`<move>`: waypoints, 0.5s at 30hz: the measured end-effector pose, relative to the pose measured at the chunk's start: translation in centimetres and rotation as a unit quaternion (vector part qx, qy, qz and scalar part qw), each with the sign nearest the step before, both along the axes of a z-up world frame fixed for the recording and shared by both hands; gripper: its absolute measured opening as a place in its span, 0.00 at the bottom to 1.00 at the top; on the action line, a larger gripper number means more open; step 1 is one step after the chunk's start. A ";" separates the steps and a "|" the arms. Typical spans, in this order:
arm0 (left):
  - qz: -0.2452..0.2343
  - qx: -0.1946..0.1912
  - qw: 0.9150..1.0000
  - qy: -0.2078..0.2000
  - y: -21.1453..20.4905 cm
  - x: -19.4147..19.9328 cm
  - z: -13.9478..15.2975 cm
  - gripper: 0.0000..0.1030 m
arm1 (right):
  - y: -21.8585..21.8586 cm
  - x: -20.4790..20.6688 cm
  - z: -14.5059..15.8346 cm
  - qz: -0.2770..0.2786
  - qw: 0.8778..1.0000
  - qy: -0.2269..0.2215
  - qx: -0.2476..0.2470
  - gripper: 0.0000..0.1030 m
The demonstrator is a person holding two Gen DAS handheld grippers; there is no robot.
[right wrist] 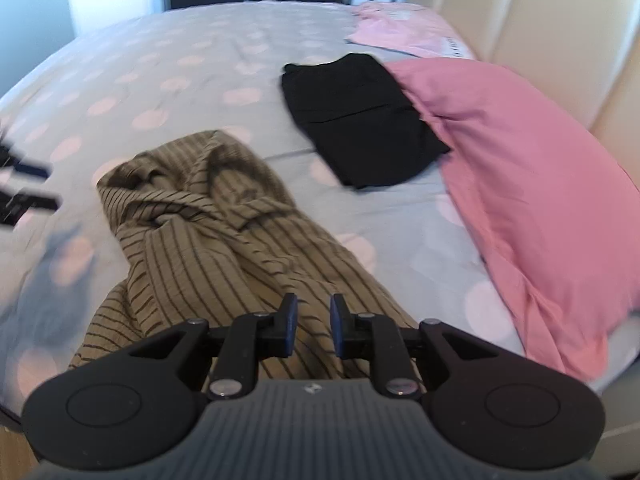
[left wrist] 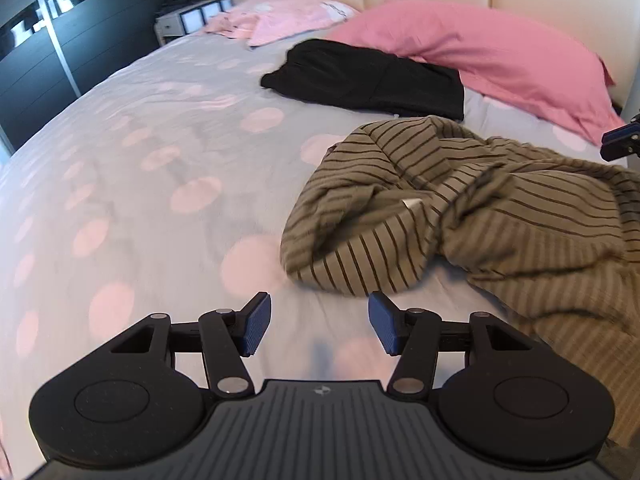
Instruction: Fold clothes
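Observation:
An olive shirt with dark stripes (left wrist: 480,216) lies crumpled on the bed. In the left wrist view my left gripper (left wrist: 318,312) hovers over bare bedding just left of the shirt's near edge, open, with nothing between its blue pads. My right gripper (right wrist: 313,312) hangs over the near end of the striped shirt (right wrist: 208,232); its jaws stand a little apart and no cloth is pinched between them. A folded black garment (left wrist: 368,76) rests farther up the bed by the pillow. The right gripper (left wrist: 622,140) shows at the right edge, and the left gripper (right wrist: 24,184) is a blur at the left edge.
The grey duvet with pink dots (left wrist: 140,140) covers the bed. A pink pillow (right wrist: 540,200) leans by the cream headboard (right wrist: 540,20), with a pale pink garment (right wrist: 400,30) beyond it. A dark wardrobe (left wrist: 60,40) and a white nightstand (left wrist: 188,20) stand past the far side.

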State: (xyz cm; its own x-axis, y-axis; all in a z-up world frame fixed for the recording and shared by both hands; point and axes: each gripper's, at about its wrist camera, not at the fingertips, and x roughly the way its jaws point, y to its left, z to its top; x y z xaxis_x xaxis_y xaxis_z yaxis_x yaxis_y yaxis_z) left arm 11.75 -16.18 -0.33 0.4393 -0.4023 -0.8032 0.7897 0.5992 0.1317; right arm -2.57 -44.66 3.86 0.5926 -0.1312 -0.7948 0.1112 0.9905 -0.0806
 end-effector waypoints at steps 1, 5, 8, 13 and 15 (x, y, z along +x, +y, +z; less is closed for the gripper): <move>-0.006 0.006 1.000 0.001 -0.6 0.7 -0.3 0.51 | 0.1 0.5 -0.2 0.006 1.000 0.004 -0.001 0.22; -0.031 0.026 0.999 0.011 -3.0 3.6 -1.5 0.50 | 0.2 2.2 -1.2 0.025 1.000 0.016 -0.001 0.31; -0.057 0.039 0.997 0.019 -4.6 5.1 -2.5 0.49 | -0.2 3.1 -1.9 0.027 0.999 0.030 0.007 0.35; -0.088 0.066 0.994 0.008 -7.0 6.5 -4.3 0.44 | 0.0 4.0 -3.1 0.039 0.998 0.054 0.003 0.33; -0.083 0.073 0.994 0.016 -7.6 7.2 -4.8 0.33 | 0.1 4.2 -3.5 0.042 0.997 0.064 0.003 0.25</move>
State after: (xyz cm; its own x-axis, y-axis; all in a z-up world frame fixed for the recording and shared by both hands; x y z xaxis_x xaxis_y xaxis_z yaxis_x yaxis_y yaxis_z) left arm 18.94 -23.82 -5.16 0.3501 -0.3458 -0.8705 0.8810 0.4373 0.1806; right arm 1.58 -44.58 0.33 0.4950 -0.0810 -0.8651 0.0170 0.9964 -0.0835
